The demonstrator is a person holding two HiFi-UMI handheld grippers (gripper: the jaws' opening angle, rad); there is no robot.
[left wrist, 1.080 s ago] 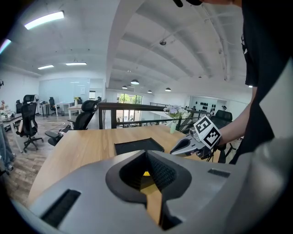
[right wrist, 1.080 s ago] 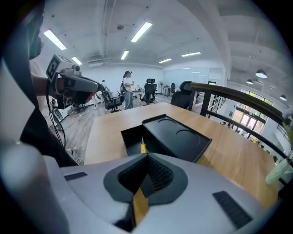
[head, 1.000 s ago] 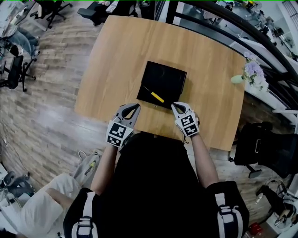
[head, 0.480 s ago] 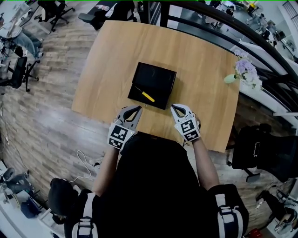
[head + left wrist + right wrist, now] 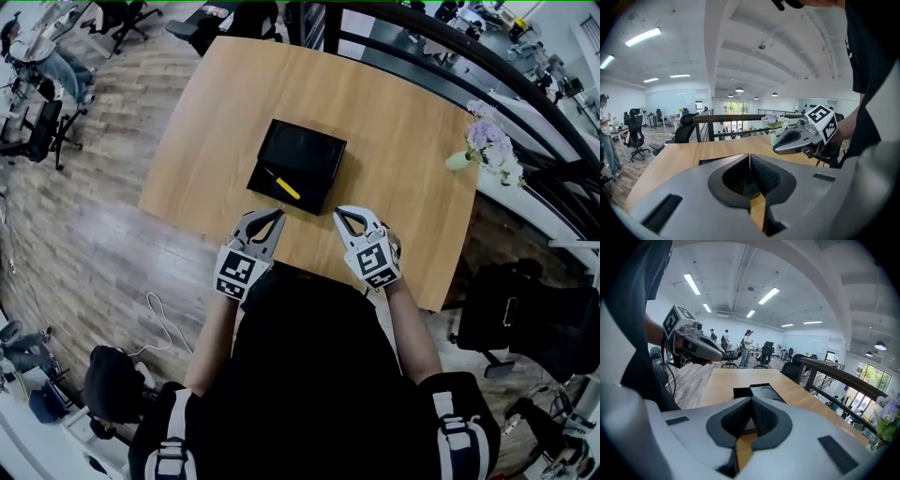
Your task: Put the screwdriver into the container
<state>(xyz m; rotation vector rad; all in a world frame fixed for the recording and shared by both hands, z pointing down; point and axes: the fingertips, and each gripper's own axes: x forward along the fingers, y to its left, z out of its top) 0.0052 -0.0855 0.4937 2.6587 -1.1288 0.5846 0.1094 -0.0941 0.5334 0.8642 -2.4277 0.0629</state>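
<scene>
Two grippers, head view: left gripper (image 5: 275,217) and right gripper (image 5: 340,215) sit just short of the container (image 5: 309,145), screwdriver (image 5: 282,185) already lying in its near-left part. Left gripper view: jaws together, empty. Right gripper view: same; task likely done, so hold both clear of the container.

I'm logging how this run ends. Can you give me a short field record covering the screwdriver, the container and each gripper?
screwdriver: yellow handle, lying in the container near its front edge
container: black, on the table
left gripper: shut, empty, above the table's near edge
right gripper: shut, empty, level with the left one
other: flowers at the table's right edge
</scene>
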